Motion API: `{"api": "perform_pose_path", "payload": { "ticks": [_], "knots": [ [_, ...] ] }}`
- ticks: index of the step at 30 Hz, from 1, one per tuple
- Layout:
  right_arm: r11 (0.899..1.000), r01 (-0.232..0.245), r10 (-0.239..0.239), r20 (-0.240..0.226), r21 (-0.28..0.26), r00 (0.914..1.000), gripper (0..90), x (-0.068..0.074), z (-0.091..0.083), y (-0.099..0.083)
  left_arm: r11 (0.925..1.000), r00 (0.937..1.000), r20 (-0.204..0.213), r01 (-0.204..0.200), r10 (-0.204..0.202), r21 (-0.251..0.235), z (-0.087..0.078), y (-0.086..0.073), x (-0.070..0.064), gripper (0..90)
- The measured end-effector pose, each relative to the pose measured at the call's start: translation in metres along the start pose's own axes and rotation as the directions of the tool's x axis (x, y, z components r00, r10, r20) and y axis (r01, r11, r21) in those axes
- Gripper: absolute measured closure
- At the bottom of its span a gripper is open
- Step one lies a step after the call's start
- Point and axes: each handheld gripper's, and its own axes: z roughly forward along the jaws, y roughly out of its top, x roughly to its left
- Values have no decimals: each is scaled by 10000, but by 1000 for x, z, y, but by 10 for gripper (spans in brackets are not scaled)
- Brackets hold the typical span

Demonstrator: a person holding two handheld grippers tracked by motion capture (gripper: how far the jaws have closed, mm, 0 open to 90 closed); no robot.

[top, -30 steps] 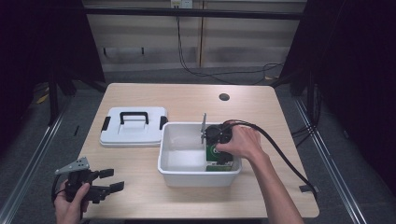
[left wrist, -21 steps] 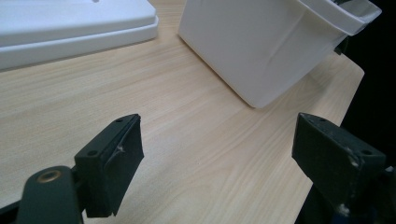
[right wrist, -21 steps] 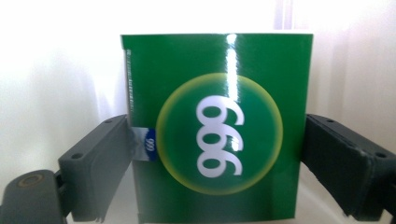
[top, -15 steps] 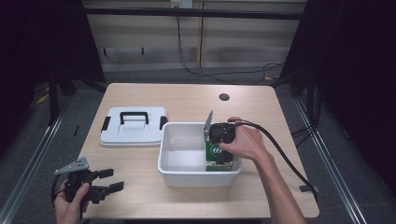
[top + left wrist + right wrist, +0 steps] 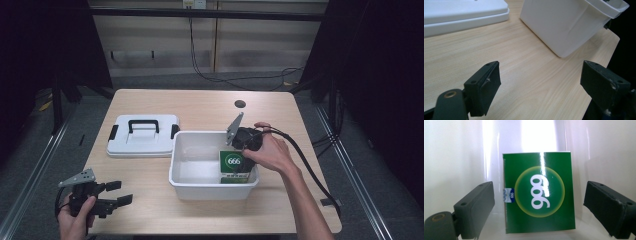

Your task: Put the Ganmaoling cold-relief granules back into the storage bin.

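The box point(image 5: 234, 166) stands in the bin's point(image 5: 192, 188) right end, with the lid point(image 5: 142, 136) lying left of the bin.

Open tabletop point(image 5: 150, 180) between white lid point(image 5: 142, 136) and near edge: bare wood, free passage for left gripper point(image 5: 112, 195), jaws spread, with white bin point(image 5: 564, 25) wall as the barrier ahead to its right. Left two-thirds of white bin point(image 5: 200, 187) interior: unoccupied floor, reachable from above. Right end of bin: taken by green box point(image 5: 539, 192), standing against the wall; narrow gaps either side, flanked by spread jaws of right gripper point(image 5: 539, 207), untouched. Far tabletop beyond bin: bare but for a dark round hole point(image 5: 240, 104).
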Motion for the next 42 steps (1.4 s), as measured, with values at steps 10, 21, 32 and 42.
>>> {"api": "perform_pose_path", "payload": {
  "ticks": [10, 21, 32, 42],
  "knots": [
    [9694, -453, 605, 557, -2415, 9966, 91, 7, -21, -24, 10000, 10000, 10, 35, -35, -7, 0, 0, 0, 165],
    [9009, -741, 1287, 1002, -4277, 9866, 93, 24, -54, -52, 10000, 10000, -24, 19, -18, 14, 0, 0, 0, 165],
    [8424, -1170, 2162, 1311, -5259, 9675, 109, 44, -67, -86, 10000, 10000, -36, 7, -7, 26, 0, 0, 0, 165],
    [7717, -1577, 3861, 2570, -6161, 8859, 128, 67, -68, -124, 10000, 10000, -88, 38, -38, 8, 0, -1, 0, 165]
  ]
}}
